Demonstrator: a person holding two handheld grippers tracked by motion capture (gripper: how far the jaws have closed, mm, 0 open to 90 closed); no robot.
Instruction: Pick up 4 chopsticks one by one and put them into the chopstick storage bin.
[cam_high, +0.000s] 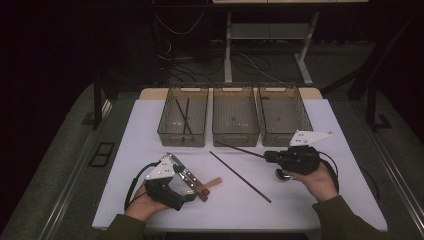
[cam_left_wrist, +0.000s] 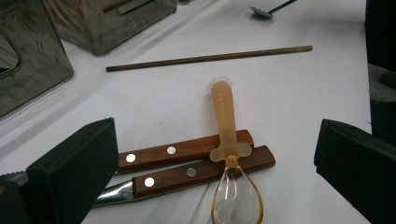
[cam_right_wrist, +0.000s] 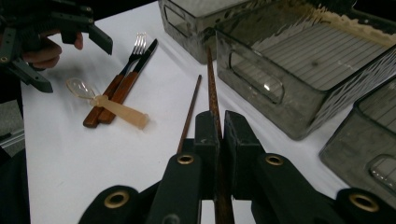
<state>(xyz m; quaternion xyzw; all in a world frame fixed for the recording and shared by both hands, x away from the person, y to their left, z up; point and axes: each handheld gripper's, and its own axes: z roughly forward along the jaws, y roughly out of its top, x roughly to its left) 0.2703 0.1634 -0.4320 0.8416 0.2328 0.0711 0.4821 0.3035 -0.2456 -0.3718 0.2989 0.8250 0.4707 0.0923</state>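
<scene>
My right gripper (cam_high: 266, 156) (cam_right_wrist: 219, 119) is shut on a dark wooden chopstick (cam_high: 240, 150) (cam_right_wrist: 213, 88), held a little above the white table and pointing left in front of the bins. A second chopstick (cam_high: 241, 177) (cam_right_wrist: 189, 114) (cam_left_wrist: 210, 58) lies diagonally on the table. My left gripper (cam_high: 187, 189) (cam_left_wrist: 218, 123) stands open at the front left. Between its pads lie an amber plastic spoon (cam_left_wrist: 226, 121) (cam_right_wrist: 116, 109) and two wooden-handled pieces of cutlery (cam_left_wrist: 187, 163), a fork and a knife (cam_right_wrist: 126, 79).
Three smoky see-through bins (cam_high: 235, 135) stand in a row at the back; the left one (cam_high: 182, 135) holds chopsticks. A metal spoon (cam_high: 280, 174) (cam_left_wrist: 261, 11) lies on the table under my right hand. The table's edge (cam_high: 240, 227) runs just in front of both forearms.
</scene>
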